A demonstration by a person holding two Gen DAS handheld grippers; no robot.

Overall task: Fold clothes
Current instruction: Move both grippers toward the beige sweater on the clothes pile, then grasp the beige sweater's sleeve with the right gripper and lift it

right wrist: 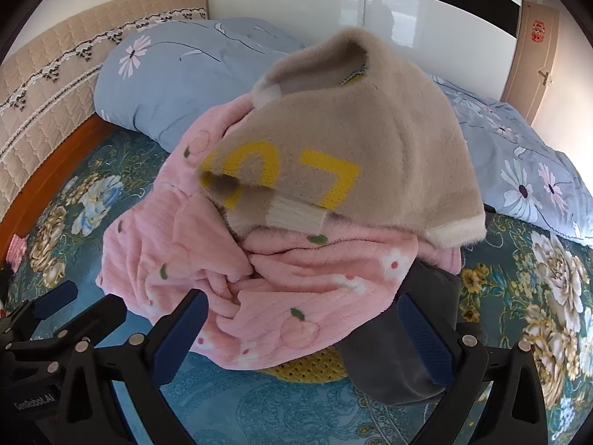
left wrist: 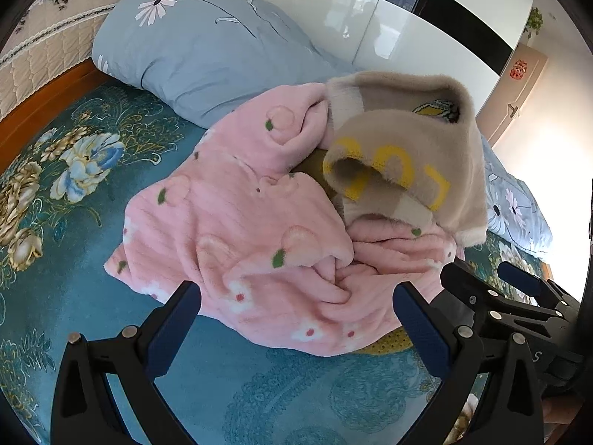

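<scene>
A heap of clothes lies on the bed. A pink fleece garment (left wrist: pixel 237 230) with peach and flower prints is crumpled at the bottom; it also shows in the right wrist view (right wrist: pixel 296 289). A tan fuzzy sweater (left wrist: pixel 415 148) with yellow letters lies on top, also in the right wrist view (right wrist: pixel 355 137). A dark grey garment (right wrist: pixel 393 363) and a yellow knit piece (right wrist: pixel 307 365) poke out underneath. My left gripper (left wrist: pixel 296 319) is open at the heap's near edge. My right gripper (right wrist: pixel 302 328) is open, with pink fleece between its fingers and the right finger against the grey garment.
The bed has a teal floral cover (left wrist: pixel 74 185). A blue floral duvet (left wrist: pixel 207 48) lies behind the heap. A quilted beige headboard (right wrist: pixel 55 74) is at the left, white wardrobe doors (right wrist: pixel 296 3) behind, and a door (right wrist: pixel 533 59) at the right.
</scene>
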